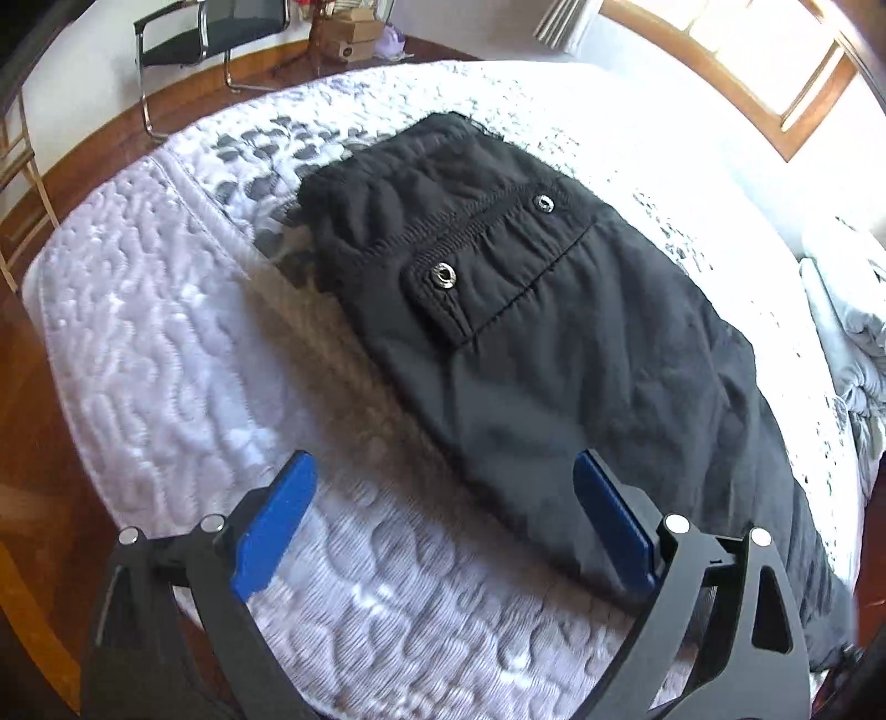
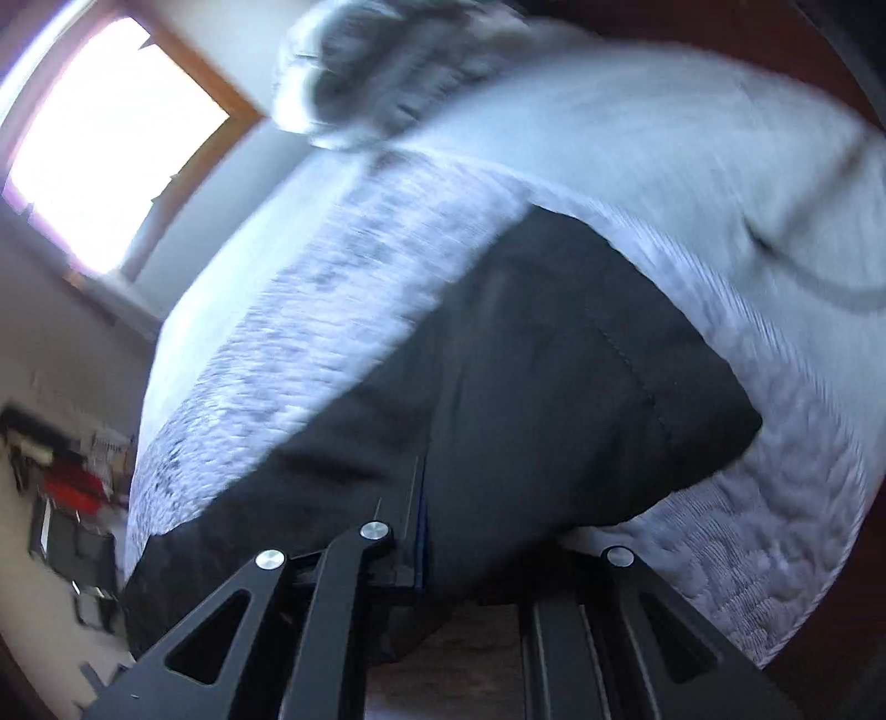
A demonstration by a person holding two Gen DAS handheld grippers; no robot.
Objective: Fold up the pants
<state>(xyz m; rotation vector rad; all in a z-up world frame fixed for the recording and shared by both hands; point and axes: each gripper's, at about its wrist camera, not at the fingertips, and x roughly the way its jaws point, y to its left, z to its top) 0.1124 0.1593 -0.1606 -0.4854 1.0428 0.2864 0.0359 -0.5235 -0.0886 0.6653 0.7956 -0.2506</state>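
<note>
The right gripper [image 2: 426, 531] is pinching the pants [image 1: 554, 332] hem; carry it smoothly toward the waistband [image 1: 470, 232]; the left gripper [image 1: 443, 520] is hovering spread.

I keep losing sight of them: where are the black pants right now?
The black pants lie on the white quilted bed, just ahead of the open left gripper.

Daylight pours through a wood-framed window [image 1: 775, 66] onto a bed [image 1: 138, 332] with a white quilted cover. Beyond it, a black chair [image 1: 210, 33] stands on the reddish wooden floor [image 1: 83, 166] by a pale wall.
</note>
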